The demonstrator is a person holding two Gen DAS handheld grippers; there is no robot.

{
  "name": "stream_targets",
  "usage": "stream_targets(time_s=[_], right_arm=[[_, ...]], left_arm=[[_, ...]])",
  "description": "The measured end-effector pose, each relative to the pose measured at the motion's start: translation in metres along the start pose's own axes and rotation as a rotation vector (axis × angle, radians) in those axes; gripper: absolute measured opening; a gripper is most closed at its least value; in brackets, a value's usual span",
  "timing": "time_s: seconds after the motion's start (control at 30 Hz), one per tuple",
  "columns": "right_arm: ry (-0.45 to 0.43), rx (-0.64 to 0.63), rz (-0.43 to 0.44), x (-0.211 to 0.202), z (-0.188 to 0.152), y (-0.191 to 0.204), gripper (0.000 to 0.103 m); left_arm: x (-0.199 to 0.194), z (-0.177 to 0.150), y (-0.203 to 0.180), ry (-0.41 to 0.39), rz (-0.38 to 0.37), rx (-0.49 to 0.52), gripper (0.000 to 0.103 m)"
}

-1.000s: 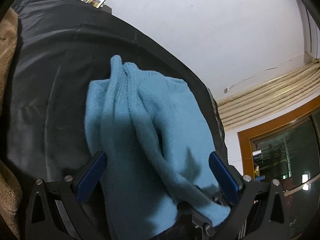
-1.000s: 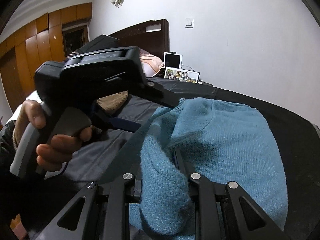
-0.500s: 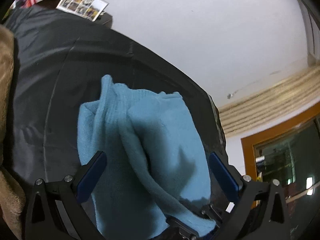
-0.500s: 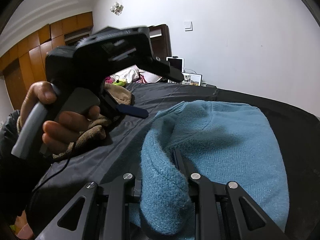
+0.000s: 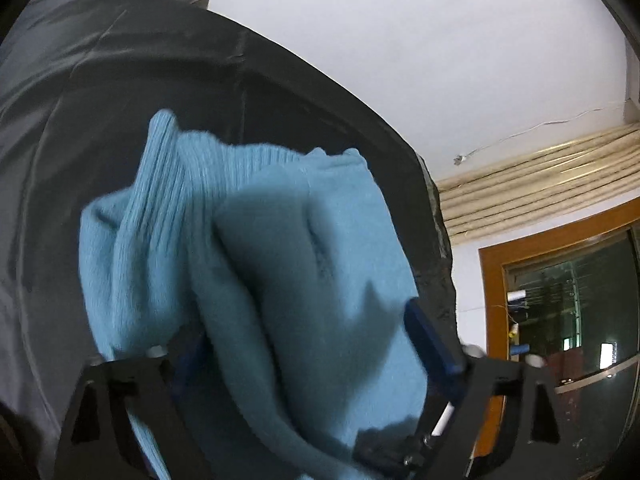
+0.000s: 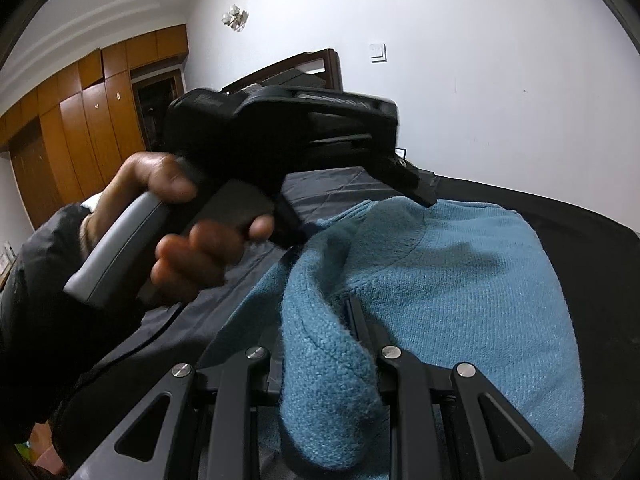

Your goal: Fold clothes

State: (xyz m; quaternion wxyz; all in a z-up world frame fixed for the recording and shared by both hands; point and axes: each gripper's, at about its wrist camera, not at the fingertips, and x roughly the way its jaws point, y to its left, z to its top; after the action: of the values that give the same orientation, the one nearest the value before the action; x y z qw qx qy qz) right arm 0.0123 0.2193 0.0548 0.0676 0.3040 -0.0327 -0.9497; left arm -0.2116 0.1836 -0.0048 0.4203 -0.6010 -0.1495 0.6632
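The light blue knitted sweater [image 5: 256, 264] lies in thick folds on the bed with the black sheet [image 5: 100, 92], and part of it hangs up to the two claws. The right claw [image 6: 324, 320] is closed on a bunched fold of the sweater [image 6: 460, 280]; the fabric sits between its black fingers [image 6: 362, 324] and bulges out below them. The left claw [image 5: 304, 340] stands wide open around the sweater, with one blue pad [image 5: 432, 344] at the right side of the cloth and the other mostly hidden behind it. In the right wrist view, the person's left hand [image 6: 180, 220] holds the black handle of the left claw above the sheet. A dark wooden headboard [image 6: 304, 68] stands at the white wall [image 6: 480, 80].
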Motion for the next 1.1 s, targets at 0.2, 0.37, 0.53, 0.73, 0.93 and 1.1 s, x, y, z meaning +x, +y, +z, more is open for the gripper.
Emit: stream_targets(time_s=[0.2, 0.37, 0.53, 0.73, 0.93, 1.1], right_arm=[[-0.003, 0.024, -0.021, -0.003, 0.012, -0.004, 0.023], [-0.094, 0.017, -0.057, -0.029, 0.038, 0.010, 0.023], [-0.121, -0.023, -0.050, -0.029, 0.047, 0.034, 0.023], [0.002, -0.112, -0.027, 0.017, 0.027, 0.067, 0.023], [0.101, -0.156, -0.029, 0.044, 0.011, 0.076, 0.023], [0.124, -0.168, -0.045, 0.048, 0.006, 0.081, 0.025]], left_arm=[[0.002, 0.015, -0.005, -0.009, 0.042, 0.031, 0.020], [-0.039, 0.017, -0.029, -0.102, -0.011, 0.118, 0.018], [-0.064, 0.016, -0.020, -0.138, 0.004, 0.152, 0.019], [-0.070, 0.005, 0.035, -0.134, 0.024, 0.096, 0.019], [-0.061, -0.007, 0.077, -0.133, -0.013, 0.036, 0.019], [-0.058, -0.008, 0.075, -0.137, 0.013, 0.062, 0.020]])
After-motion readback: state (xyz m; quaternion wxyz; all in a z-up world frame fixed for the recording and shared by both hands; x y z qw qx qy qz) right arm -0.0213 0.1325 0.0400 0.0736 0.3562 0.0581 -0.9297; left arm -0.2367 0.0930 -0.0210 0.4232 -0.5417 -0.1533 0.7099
